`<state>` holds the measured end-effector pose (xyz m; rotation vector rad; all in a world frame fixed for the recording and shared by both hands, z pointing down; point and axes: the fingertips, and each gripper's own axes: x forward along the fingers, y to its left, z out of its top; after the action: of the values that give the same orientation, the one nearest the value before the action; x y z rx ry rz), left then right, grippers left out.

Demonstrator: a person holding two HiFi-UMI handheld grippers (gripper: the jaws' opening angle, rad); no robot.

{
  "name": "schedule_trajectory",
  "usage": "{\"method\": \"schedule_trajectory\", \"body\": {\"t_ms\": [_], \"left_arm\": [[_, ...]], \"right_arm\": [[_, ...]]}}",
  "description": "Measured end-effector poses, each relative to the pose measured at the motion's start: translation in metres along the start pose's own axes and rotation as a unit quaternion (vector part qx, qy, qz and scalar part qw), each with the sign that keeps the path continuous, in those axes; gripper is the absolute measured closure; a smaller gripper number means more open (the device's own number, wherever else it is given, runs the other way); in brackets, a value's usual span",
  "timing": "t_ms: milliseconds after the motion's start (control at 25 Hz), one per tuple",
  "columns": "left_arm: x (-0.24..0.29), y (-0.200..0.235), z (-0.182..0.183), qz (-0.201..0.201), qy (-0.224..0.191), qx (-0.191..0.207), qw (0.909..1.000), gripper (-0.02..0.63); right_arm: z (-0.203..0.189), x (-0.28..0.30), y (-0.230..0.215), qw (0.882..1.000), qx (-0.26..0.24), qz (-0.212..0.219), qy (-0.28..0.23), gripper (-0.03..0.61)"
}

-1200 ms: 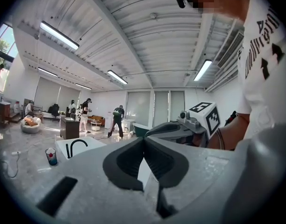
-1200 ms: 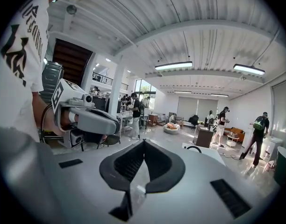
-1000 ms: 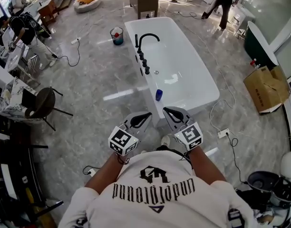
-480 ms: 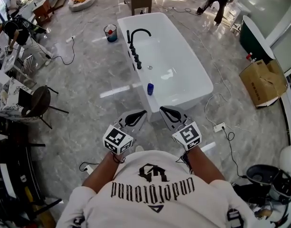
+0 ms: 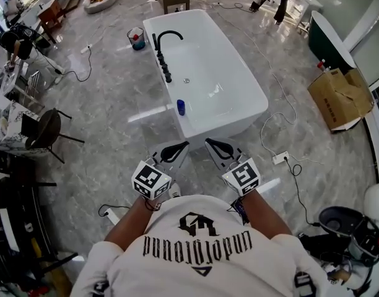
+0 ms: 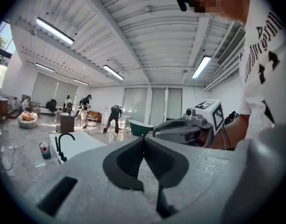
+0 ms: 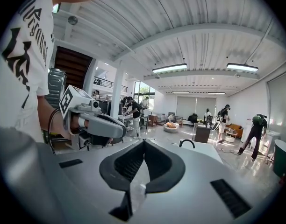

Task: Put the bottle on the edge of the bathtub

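Bottle (image 5: 181, 107) and jaws are well apart, and the bottle already stands where the task wants it.

Nearest, both grippers are held close in front of the person's chest, side by side and pointing forward over the floor (image 5: 103, 110). The left gripper (image 5: 184, 145) has its jaws pressed together with nothing between them, as its own view shows (image 6: 143, 139). The right gripper (image 7: 143, 143) is likewise closed and empty, its tips (image 5: 209, 142) just beside the left ones.

Beyond a strip of bare floor comes the near end of the bathtub (image 5: 222, 126). The small blue bottle sits on the tub's left rim, not far from that near end, upright so its long axis is vertical. It lies straight ahead of the left gripper and ahead-left of the right, so the left one is a little nearer. Neither gripper view shows the bottle clearly.

Farther along the same rim stands the black faucet (image 5: 165, 37), and past it a bin (image 5: 136, 38) on the floor.

By the look of it the placing is done; no reach seems needed.
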<state>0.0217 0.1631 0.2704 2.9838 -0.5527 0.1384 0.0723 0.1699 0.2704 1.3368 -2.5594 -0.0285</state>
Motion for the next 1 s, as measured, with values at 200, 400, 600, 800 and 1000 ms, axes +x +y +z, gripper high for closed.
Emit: {"method": "schedule_trajectory", "body": {"t_ms": [200,400,600,800,1000], "left_arm": [[0.017,-0.043,-0.007,0.007,0.01,-0.002,0.9999,0.598],[0.025,-0.082,-0.02,0.02,0.024,-0.003,0.9995,0.598],[0.028,-0.115,-0.03,0.035,0.034,-0.007,0.9988,0.598],[0.016,-0.128,-0.032,0.042,0.035,-0.009,0.9985,0.598],[-0.001,-0.137,-0.033,0.036,0.033,-0.003,0.9988,0.598]], "right_arm": [[-0.016,-0.042,-0.008,1.0,0.01,0.007,-0.006,0.563],[-0.029,-0.076,-0.006,0.999,0.024,0.021,-0.014,0.563],[-0.048,-0.105,-0.006,0.999,0.028,0.034,-0.009,0.563],[-0.05,-0.118,0.006,0.999,0.025,0.037,-0.006,0.563],[-0.046,-0.126,0.026,0.999,0.02,0.033,-0.009,0.563]]}}
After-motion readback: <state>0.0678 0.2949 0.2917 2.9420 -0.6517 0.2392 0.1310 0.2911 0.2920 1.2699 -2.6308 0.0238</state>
